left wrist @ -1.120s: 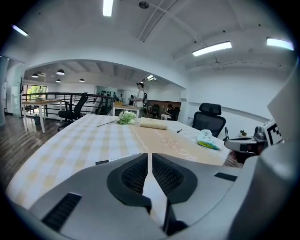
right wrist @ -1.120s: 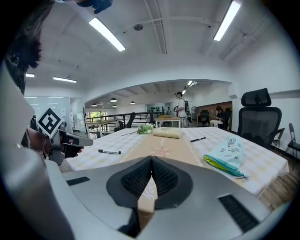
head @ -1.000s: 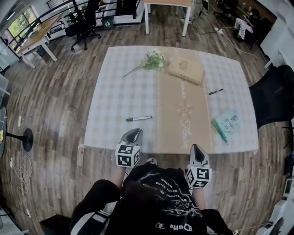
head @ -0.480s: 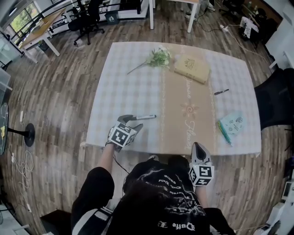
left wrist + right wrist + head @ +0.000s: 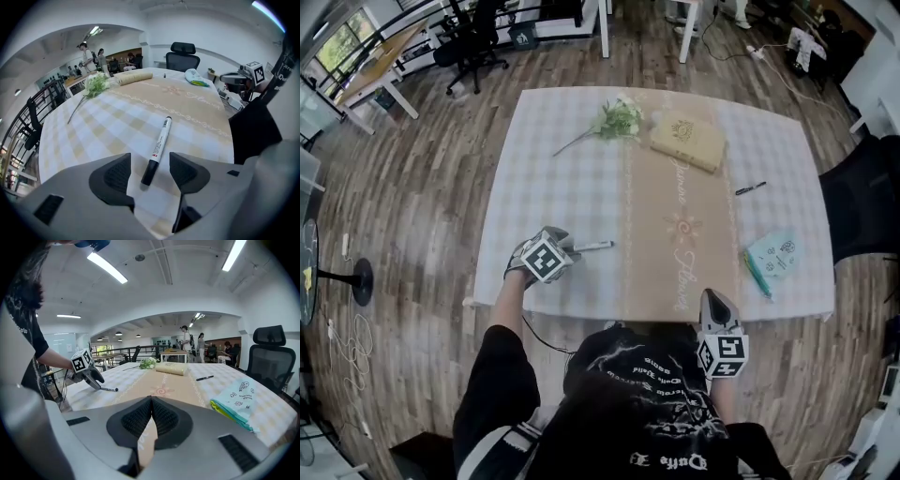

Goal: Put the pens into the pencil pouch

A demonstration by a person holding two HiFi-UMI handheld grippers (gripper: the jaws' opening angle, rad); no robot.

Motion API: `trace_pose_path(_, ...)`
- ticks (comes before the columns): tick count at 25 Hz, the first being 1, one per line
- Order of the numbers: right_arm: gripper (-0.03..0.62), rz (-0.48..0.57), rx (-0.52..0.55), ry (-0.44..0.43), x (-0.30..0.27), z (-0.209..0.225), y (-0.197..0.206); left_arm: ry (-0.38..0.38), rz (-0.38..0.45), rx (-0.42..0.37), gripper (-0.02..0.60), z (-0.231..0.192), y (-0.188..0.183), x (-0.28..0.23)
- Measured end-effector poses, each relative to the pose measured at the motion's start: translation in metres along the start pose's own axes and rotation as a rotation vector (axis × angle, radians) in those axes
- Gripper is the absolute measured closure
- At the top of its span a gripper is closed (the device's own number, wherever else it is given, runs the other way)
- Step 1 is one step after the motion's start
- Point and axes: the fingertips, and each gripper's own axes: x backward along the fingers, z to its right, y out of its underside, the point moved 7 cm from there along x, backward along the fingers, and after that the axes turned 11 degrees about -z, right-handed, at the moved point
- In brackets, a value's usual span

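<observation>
A white marker with a black cap (image 5: pixel 592 246) (image 5: pixel 158 146) lies on the checked tablecloth near the front left. My left gripper (image 5: pixel 569 248) (image 5: pixel 150 171) points down at it. Its jaws have just been opening and now stand open, with the capped end between the pads and touching neither. A black pen (image 5: pixel 751 188) (image 5: pixel 205 378) lies at the right. The pale teal pouch (image 5: pixel 772 252) (image 5: pixel 238 397) sits at the right edge, a green pen (image 5: pixel 751 271) beside it. My right gripper (image 5: pixel 711 298) (image 5: pixel 151 416) hangs shut and holding nothing off the table's front edge.
A beige book (image 5: pixel 687 142) and a sprig of white flowers (image 5: pixel 615 120) lie at the far side of the table (image 5: pixel 534 159). A black office chair (image 5: pixel 862 202) stands at the right. The person's body is close to the front edge.
My left gripper has gone forward from the front edge onto the table, rolled over and opened around the marker's cap. My right gripper has drifted slightly right.
</observation>
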Motion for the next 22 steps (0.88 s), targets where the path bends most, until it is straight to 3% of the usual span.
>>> trace_pose_path(4,0.585,-0.008,0.009,-0.002,-0.003,0.003,-0.002,0.072,-0.091,-0.075,0.308,-0.001,-0.003,-0.009)
trace_pose_path(7,0.585,-0.015,0.017,-0.001,-0.005,0.005,-0.002,0.129,-0.128,-0.038,0.307,-0.005,0.0,-0.012)
trace_pose_path(11,0.585,-0.009,0.011,-0.004,-0.008,0.01,-0.004,0.132,-0.131,-0.02,0.312,-0.006,0.001,-0.011)
trace_pose_path(15,0.585,-0.011,0.013,0.0,-0.009,0.015,-0.004,0.131,-0.13,0.0,0.424,-0.007,-0.001,-0.011)
trace_pose_path(19,0.585,-0.013,0.018,-0.003,-0.009,0.018,-0.005,0.138,-0.126,0.017,0.497,-0.005,0.0,-0.011)
trace_pose_path(22,0.585,-0.012,0.019,-0.007,-0.009,0.018,-0.008,0.139,-0.125,0.019,0.501,-0.005,0.0,-0.009)
